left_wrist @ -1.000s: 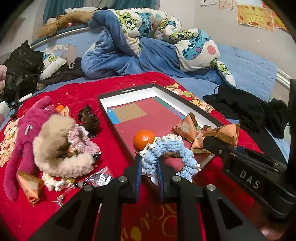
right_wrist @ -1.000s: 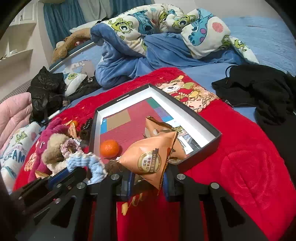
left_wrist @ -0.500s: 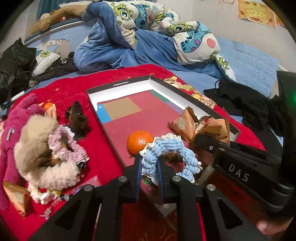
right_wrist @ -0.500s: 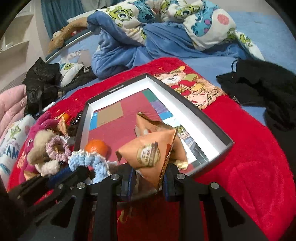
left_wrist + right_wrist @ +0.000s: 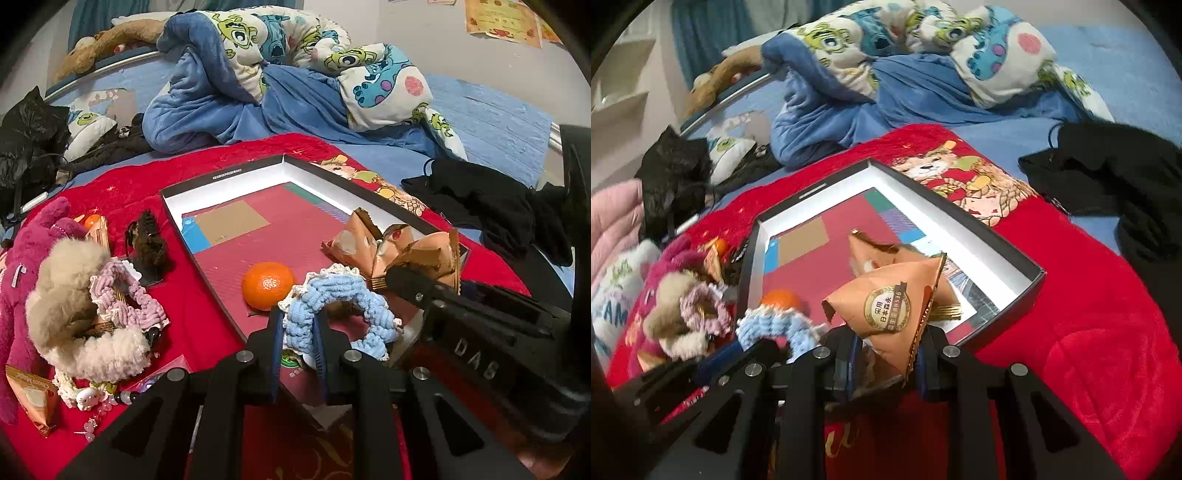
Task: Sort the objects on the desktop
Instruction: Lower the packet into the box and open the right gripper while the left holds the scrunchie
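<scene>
My left gripper is shut on a blue crocheted scrunchie and holds it over the near end of the black-rimmed box. My right gripper is shut on an orange pyramid snack packet above the box's near end. An orange and another orange snack packet lie inside the box. The scrunchie and the orange also show in the right wrist view.
Left of the box on the red blanket lie a beige fluffy scrunchie, a pink scrunchie, a pink plush toy, a dark hair claw and a snack packet. Black clothing lies to the right.
Both grippers moved forward with their loads, over the near end of the box. The box and orange appear nearer and larger.
</scene>
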The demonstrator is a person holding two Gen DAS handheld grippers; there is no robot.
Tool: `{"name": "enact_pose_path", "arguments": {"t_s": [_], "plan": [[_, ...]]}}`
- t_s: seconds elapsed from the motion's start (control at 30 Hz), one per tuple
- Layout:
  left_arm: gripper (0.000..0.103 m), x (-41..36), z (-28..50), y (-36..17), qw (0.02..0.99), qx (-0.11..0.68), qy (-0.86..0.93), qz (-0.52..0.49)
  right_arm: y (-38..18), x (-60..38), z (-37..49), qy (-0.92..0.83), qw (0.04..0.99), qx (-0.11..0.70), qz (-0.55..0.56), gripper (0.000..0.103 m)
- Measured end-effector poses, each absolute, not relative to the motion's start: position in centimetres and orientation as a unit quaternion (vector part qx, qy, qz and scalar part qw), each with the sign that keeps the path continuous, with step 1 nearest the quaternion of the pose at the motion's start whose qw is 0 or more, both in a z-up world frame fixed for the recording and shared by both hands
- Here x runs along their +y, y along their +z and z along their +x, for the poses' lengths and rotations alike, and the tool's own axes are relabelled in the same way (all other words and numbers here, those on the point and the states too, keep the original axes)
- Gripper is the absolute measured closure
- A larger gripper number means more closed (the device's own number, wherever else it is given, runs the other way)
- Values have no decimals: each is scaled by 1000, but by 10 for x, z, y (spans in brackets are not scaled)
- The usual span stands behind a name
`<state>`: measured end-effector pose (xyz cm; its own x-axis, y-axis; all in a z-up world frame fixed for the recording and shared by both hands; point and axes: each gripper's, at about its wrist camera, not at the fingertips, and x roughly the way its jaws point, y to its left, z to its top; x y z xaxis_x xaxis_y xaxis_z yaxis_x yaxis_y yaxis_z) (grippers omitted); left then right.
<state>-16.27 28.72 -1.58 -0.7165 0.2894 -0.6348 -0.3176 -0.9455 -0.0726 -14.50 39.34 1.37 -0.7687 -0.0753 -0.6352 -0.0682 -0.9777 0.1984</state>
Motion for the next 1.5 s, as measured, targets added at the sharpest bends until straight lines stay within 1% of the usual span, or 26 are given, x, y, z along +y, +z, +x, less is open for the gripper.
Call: {"name": "enact_pose_path", "arguments": {"t_s": [0.07,0.3,0.93,1.1,1.2,1.23,1.3,1.33,1.37,1.4,1.5], "plan": [[87,288,-162,-17,165,23,925,-341,14,391,-145,-935,1,-101,341,81],[87,285,-161,-20,168,13,925,-341,11,395,-141,-936,11,-120,331,81],[87,286,-159,-21,165,17,925,-341,10,394,-141,-937,4,-112,332,80],[87,287,-159,-20,162,22,926,-340,11,388,-138,-940,-5,-90,330,80],[86,289,-158,-19,159,31,927,-338,13,384,-136,-942,-3,-82,327,76],[82,289,-158,-18,159,35,927,-337,13,383,-136,-942,-2,-80,326,74],[72,291,-156,-17,164,40,927,-336,15,381,-135,-944,0,-73,323,66],[65,292,-155,-17,167,43,927,-334,16,379,-133,-945,-2,-67,319,56],[61,294,-154,-16,168,47,927,-332,18,378,-132,-947,-5,-61,316,45],[58,295,-152,-15,166,52,928,-329,19,376,-131,-948,-9,-54,313,42],[37,294,-150,-12,163,54,931,-321,22,376,-130,-949,-19,-44,310,35]]}}
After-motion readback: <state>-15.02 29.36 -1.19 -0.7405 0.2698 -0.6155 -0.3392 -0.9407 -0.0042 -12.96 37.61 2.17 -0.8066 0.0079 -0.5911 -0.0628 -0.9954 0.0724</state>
